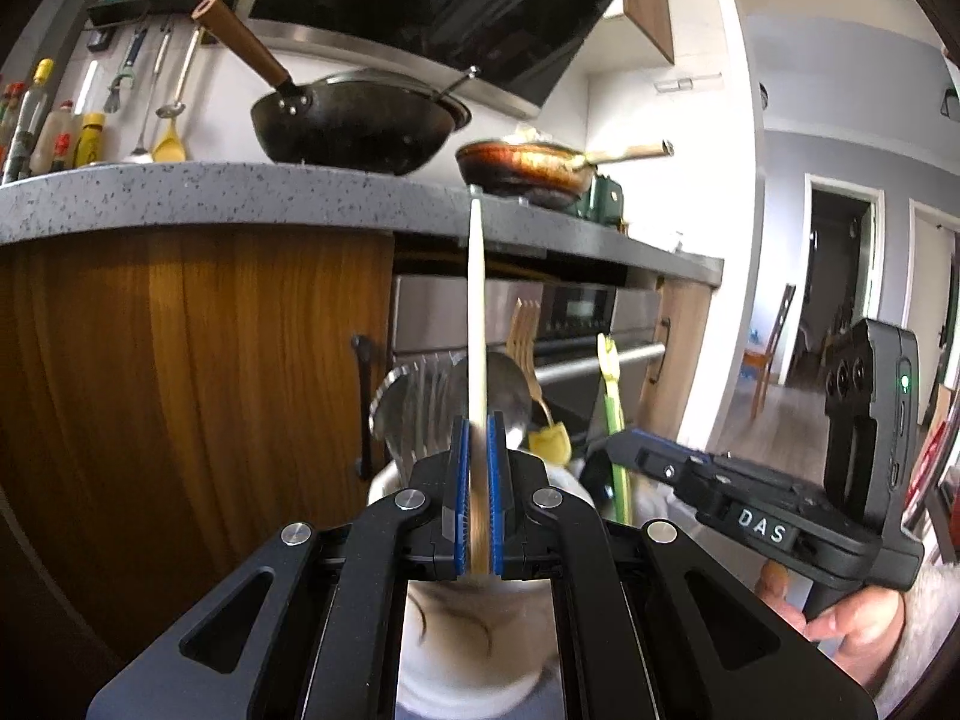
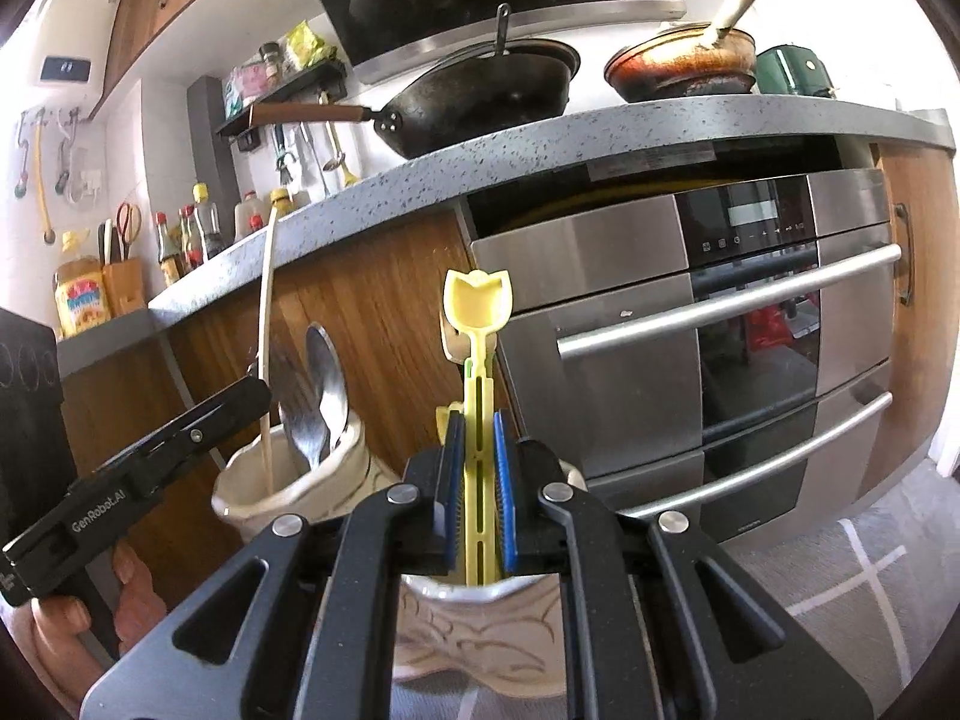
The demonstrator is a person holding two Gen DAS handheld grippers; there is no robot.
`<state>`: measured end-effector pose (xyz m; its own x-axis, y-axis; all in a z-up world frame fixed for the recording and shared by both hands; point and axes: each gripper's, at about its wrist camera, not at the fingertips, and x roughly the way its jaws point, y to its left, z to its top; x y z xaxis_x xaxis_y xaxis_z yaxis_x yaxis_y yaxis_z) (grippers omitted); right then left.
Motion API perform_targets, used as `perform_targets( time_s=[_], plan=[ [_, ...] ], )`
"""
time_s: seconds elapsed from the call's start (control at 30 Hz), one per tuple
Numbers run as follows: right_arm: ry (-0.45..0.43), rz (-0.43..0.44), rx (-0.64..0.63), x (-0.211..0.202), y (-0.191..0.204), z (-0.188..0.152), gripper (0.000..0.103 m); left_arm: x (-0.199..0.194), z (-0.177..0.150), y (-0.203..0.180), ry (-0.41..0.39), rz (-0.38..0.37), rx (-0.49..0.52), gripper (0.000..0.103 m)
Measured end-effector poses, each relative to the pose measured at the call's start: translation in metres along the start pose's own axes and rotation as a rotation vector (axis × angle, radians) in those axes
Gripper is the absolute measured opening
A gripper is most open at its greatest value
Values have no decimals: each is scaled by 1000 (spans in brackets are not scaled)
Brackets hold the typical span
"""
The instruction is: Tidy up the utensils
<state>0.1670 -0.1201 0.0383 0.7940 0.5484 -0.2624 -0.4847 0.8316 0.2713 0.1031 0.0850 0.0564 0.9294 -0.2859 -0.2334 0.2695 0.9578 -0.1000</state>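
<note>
I have a utensil clamped in each hand, and the move ahead turns on how each one stands over its holder. The left gripper [image 1: 478,483] has its fingers [image 1: 459,480] closed on a pale thin stick [image 1: 477,312], probably a chopstick or slim wooden handle. Its long axis runs nearly upright, the free end rising past the bench [image 1: 198,198] edge and the lower end dropping in front of the fingers toward the white ceramic holder [image 1: 390,483]. From the right wrist view the stick [image 2: 268,348] already reaches down inside that left cup [image 2: 258,495], beside the metal spoons [image 2: 327,384] standing in it. The right gripper [image 2: 478,492] has its fingers [image 2: 506,498] closed on a yellow plastic utensil [image 2: 478,324], tulip-shaped head up, shaft upright, its lower end entering a second white cup [image 2: 456,618] directly under the fingers. Each tool therefore sits with its own hand, and neither needs to cross over. The two cups stand close side by side, so the grippers have little room between them. Above there is open space up to the bench overhang; ahead are wooden cabinet fronts and the steel oven [image 2: 720,330]. I judge that a straight downward lowering along each shaft suits best, watching the spoons crowding the left cup.
</note>
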Motion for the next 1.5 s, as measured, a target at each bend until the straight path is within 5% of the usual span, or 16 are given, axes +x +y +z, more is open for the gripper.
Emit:
perform_targets(
  time_s=[0.37,1.17,1.5],
  plan=[
    [137,-67,-9,5,9,0,10,4,11,-3,237,36,-25,6],
    [174,-102,12,0,12,5,12,8,16,-6,263,59,-29,14],
    [157,-115,18,-35,16,10,39,-19,24,-9,237,102,-24,30]
  ],
)
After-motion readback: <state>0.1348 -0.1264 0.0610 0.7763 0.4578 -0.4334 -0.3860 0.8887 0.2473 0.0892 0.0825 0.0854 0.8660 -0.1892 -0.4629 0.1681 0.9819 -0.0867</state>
